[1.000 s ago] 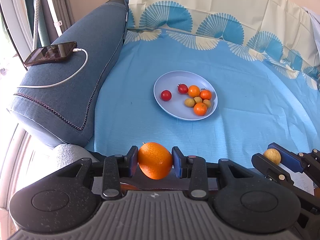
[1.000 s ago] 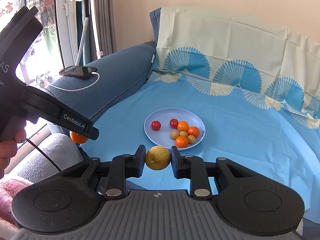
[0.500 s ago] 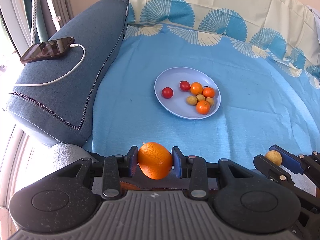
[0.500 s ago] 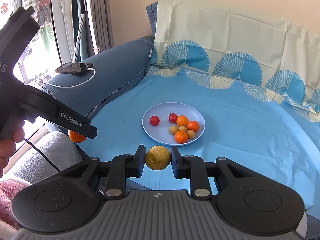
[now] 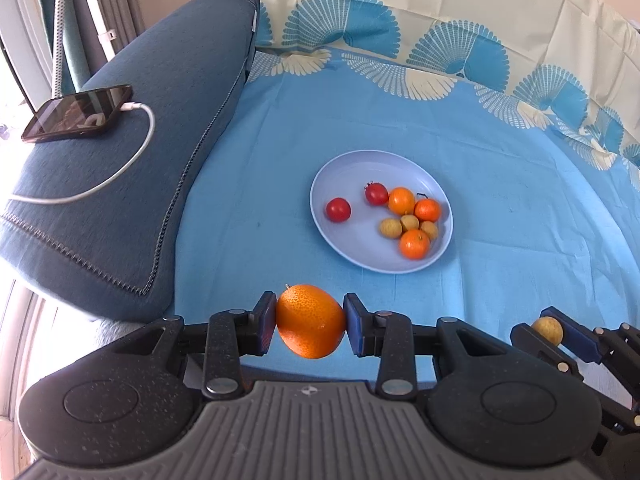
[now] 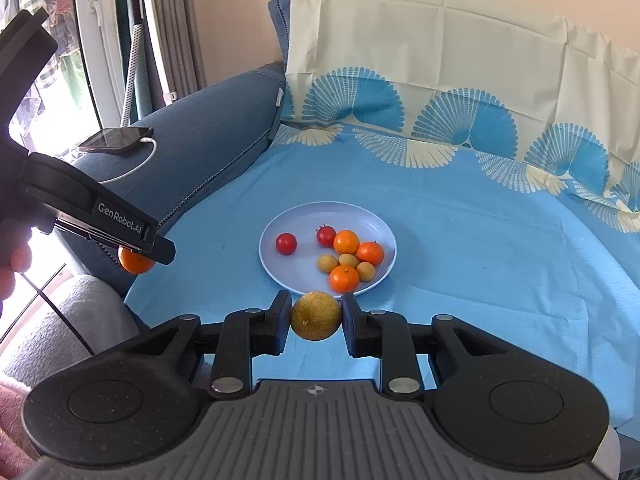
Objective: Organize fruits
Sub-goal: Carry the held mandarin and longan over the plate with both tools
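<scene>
Blue fan-print sheet (image 5: 400, 128) over sofa; phone (image 5: 76, 114) on armrest (image 5: 132, 184).

Blue sheet (image 5: 304, 128) with a fan print covers the flat surface; the same print runs up the cream cloth (image 6: 440, 52) draped behind it. Dark blue cushion (image 5: 132, 168) along the left edge of the sheet, stitched seam on its near side. Phone (image 5: 78, 113) lies flat on top of the cushion, screen up. White cable (image 5: 132, 156) plugged into the phone's end, looping across the cushion toward its near left edge. Grey curtain (image 6: 176, 32) hangs at the window beyond the cushion. Grey fleecy fabric (image 6: 76, 320) below the cushion's near end; pink fabric (image 6: 12, 412) at the lower left corner of the right wrist view.
</scene>
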Motion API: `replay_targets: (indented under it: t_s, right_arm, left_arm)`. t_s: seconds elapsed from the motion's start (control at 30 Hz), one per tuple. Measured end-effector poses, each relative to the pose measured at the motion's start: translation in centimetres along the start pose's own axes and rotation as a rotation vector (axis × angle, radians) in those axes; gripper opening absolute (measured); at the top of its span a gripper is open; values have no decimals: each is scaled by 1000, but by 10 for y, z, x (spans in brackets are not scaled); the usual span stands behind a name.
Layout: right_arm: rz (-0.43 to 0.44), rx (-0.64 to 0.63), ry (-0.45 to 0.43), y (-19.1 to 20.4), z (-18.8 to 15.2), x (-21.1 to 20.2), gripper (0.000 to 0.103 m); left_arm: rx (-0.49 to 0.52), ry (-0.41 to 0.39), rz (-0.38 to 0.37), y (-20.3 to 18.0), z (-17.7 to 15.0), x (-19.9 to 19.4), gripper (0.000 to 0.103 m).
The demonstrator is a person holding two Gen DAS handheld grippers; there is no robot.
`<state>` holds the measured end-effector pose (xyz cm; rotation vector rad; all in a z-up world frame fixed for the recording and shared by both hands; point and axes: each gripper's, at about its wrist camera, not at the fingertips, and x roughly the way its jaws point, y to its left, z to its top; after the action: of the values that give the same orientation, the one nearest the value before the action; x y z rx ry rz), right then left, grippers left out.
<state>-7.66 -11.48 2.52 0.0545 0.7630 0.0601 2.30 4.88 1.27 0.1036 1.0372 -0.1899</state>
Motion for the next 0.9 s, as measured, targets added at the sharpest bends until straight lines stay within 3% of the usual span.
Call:
replay_targets:
  t_s: [0.3, 0.63, 0.9]
  right_arm:
    - [1, 21, 7, -21, 24, 46, 28]
    - [21, 4, 38, -43, 48, 129, 28]
    - [52, -38, 93, -41, 47, 190, 28]
  left_arm:
    - [29, 33, -30, -16, 43, 42, 40]
    - [63, 63, -37, -33, 92, 119, 40]
    - [78, 120, -15, -29, 106, 177, 40]
